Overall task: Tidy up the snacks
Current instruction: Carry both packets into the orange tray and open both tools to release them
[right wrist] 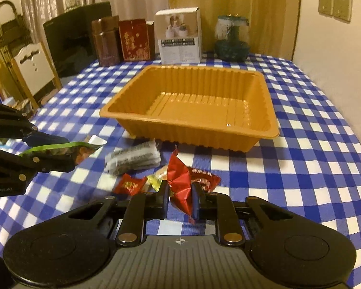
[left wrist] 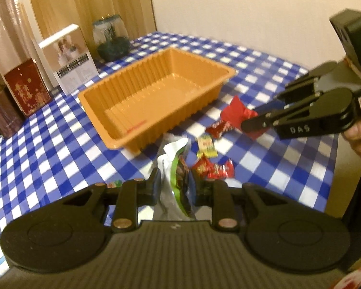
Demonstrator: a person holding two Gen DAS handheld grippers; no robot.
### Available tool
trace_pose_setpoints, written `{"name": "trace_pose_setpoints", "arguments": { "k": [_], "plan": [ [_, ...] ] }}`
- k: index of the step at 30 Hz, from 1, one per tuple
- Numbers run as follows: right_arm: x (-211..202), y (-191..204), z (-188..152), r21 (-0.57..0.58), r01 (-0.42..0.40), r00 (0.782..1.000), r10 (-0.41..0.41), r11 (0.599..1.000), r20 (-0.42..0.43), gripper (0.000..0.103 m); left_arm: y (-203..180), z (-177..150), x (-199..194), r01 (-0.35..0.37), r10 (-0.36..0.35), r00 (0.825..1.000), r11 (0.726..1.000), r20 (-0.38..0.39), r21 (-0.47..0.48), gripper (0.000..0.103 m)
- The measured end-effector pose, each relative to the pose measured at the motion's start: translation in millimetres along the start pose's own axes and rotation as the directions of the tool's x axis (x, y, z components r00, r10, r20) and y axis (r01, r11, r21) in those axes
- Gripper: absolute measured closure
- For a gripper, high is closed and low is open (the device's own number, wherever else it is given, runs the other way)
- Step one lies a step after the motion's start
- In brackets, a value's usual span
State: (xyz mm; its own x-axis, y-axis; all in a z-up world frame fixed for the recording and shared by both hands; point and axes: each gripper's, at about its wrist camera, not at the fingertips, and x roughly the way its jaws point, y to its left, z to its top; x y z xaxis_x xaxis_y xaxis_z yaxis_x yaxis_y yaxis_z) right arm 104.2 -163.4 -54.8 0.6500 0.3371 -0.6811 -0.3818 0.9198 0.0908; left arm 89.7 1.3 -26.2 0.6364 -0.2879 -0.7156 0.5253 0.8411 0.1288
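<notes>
An orange ribbed tray (left wrist: 122, 89) (right wrist: 264, 110) sits empty on the blue-checked table. My left gripper (left wrist: 175, 180) (right wrist: 69, 153) is shut on a green and silver snack packet (left wrist: 178, 168) (right wrist: 60, 147), held above the cloth to the tray's near left. My right gripper (right wrist: 180, 190) (left wrist: 251, 116) is shut on a red packet (right wrist: 179, 180) (left wrist: 237, 112) just in front of the tray. Loose on the cloth lie a grey-white packet (right wrist: 134, 159), small red candies (right wrist: 130, 184) (left wrist: 214, 168), another red packet (right wrist: 205, 180) and a yellow sweet (left wrist: 206, 144).
Along the table's far side stand a brown tin (right wrist: 106, 41), a red box (right wrist: 134, 39), a white carton (right wrist: 180, 38) and a glass jar (right wrist: 232, 39). A chair (right wrist: 33, 67) stands at the left. The wall borders the table on the right.
</notes>
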Motion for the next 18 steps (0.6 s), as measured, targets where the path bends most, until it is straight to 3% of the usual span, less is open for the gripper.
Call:
{"name": "trace_pose_setpoints", "arguments": {
  "k": [10,18],
  "plan": [
    [-12.3,-12.3,29.2,0.070,0.022,0.992,-0.030,0.997,0.122,0.083,7.5,46.8,2.5,-0.086,0.095,0.990,0.992,0.101,-0.091,0.081],
    [2.4,-28.5,54.3,0.136,0.045,0.989,-0.064,0.990,0.134,0.083,21.4,66.6,32.1,-0.171,0.194,0.976,0.963,0.096,-0.208,0.081]
  ]
}}
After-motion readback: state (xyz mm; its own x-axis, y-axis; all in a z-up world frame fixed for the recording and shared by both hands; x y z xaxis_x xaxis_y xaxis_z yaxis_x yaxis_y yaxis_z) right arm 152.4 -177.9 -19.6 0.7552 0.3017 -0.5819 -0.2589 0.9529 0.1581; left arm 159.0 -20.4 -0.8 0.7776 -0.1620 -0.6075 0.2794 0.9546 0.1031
